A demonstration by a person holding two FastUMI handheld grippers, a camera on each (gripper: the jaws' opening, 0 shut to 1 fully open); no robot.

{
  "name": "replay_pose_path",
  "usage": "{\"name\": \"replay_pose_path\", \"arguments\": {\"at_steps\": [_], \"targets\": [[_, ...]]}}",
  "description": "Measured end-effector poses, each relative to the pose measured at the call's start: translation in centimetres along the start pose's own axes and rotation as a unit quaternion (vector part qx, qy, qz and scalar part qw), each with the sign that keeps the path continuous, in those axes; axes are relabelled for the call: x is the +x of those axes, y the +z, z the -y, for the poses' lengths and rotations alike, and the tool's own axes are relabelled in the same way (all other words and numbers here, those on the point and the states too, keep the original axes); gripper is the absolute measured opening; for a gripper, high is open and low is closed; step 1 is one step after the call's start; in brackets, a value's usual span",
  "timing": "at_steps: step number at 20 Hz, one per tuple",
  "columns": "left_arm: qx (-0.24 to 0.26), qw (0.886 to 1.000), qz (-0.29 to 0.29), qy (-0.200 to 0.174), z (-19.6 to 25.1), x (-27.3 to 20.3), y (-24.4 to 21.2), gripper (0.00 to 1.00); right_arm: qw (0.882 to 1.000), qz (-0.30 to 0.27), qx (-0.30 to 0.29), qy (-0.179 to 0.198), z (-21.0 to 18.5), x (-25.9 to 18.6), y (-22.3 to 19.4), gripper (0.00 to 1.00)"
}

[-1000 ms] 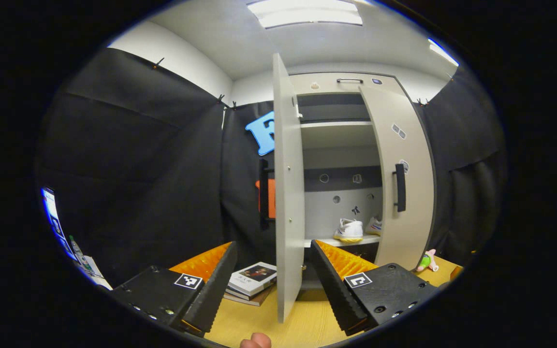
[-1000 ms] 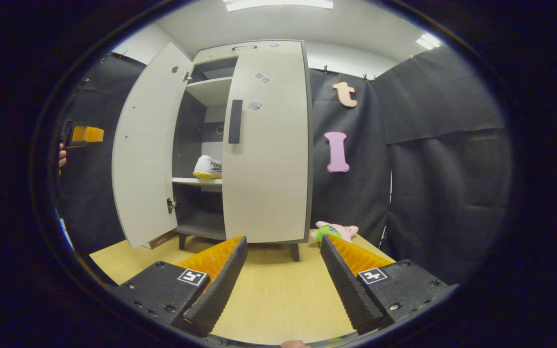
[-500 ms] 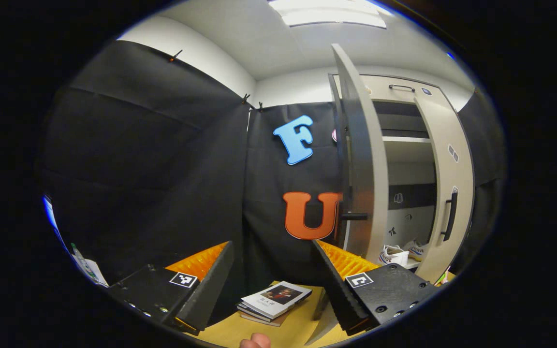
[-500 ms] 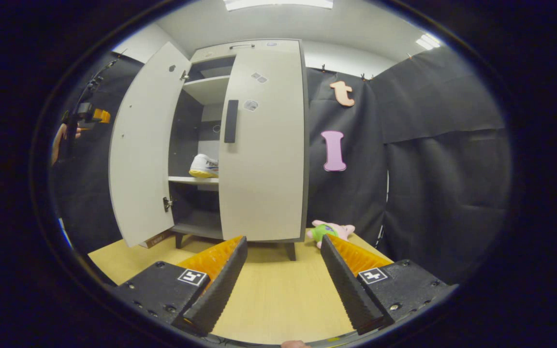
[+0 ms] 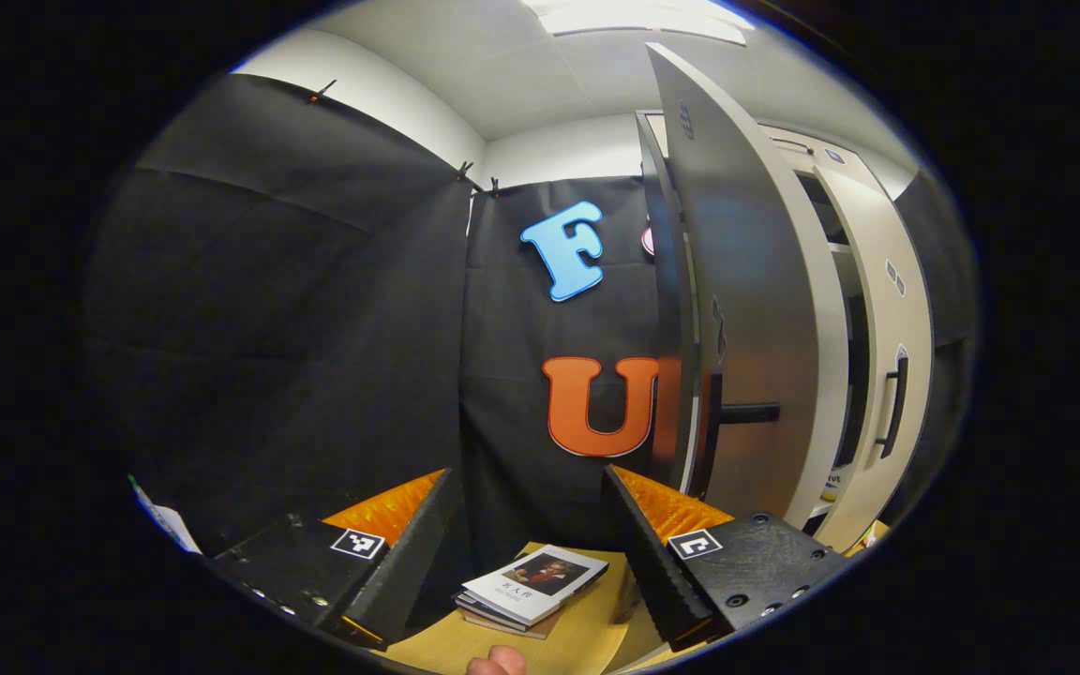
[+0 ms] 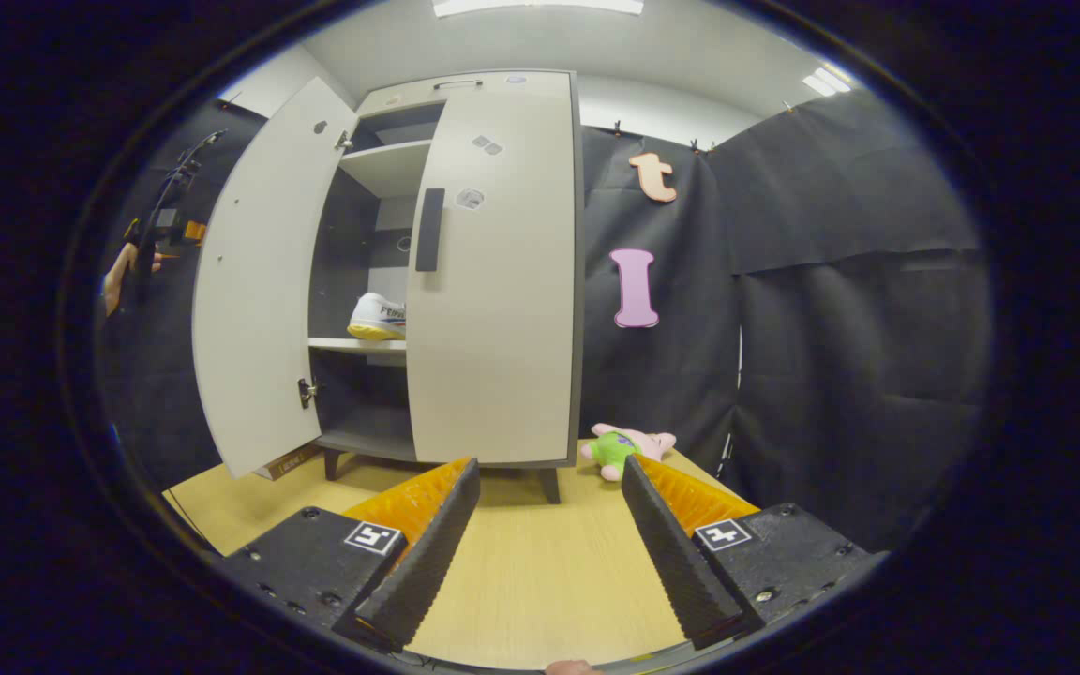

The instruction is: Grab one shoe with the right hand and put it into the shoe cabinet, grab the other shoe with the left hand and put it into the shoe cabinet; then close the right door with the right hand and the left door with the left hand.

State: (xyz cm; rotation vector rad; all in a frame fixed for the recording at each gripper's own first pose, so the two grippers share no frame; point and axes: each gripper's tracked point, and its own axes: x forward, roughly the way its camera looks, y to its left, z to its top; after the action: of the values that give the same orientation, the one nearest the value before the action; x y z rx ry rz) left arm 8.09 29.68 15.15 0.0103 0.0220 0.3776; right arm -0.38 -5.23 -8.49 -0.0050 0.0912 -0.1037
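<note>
— Where did things stand with the cabinet and the shoes?

— A shoe (image 6: 377, 317) sat on the middle shelf (image 6: 357, 346) of the shoe cabinet (image 6: 465, 89). The right door (image 6: 493, 272) looked shut or very nearly so. The left door (image 5: 751, 309) stood wide open, and my left gripper (image 5: 528, 539) was behind its outer face, jaws spread and holding nothing. My right gripper (image 6: 547, 534) hung over the table (image 6: 540, 581), well back from the cabinet, jaws also apart and empty.

— How would that door handle?

— I judged it a stiff, light panel on hinges, smooth-faced, so a pad could slide across it. I'd push flat on the outer face near the free edge, by the dark handle (image 5: 746, 412), rather than pinch anything.

— Anything in the way?

— A stack of books (image 5: 532, 586) lay on the table below my left jaws, beside the door's foot; whether the swing would clear it I couldn't tell. A plush toy (image 6: 629, 448) lay near the cabinet's right foot, clear of the doors.
</note>
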Motion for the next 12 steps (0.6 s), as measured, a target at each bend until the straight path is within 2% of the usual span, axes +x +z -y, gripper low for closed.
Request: {"name": "replay_pose_path", "arguments": {"at_steps": [3, 8, 12], "targets": [[-0.009, 1.0, -0.01, -0.007, 0.5, -0.1, -0.2, 0.94, 1.0, 0.003, 0.0, 0.0, 0.1, 0.5, 0.3, 0.99], [0.0, 1.0, -0.005, 0.001, 1.0, -0.4, 0.1, 0.93, 1.0, 0.008, 0.001, 0.005, 0.2, 0.8, 0.6, 0.99], [-0.013, 1.0, -0.006, -0.017, 3.1, -1.1, 0.0, 0.93, 1.0, 0.006, 0.0, 0.008, 0.5, 0.8, 0.3, 0.99]]}}
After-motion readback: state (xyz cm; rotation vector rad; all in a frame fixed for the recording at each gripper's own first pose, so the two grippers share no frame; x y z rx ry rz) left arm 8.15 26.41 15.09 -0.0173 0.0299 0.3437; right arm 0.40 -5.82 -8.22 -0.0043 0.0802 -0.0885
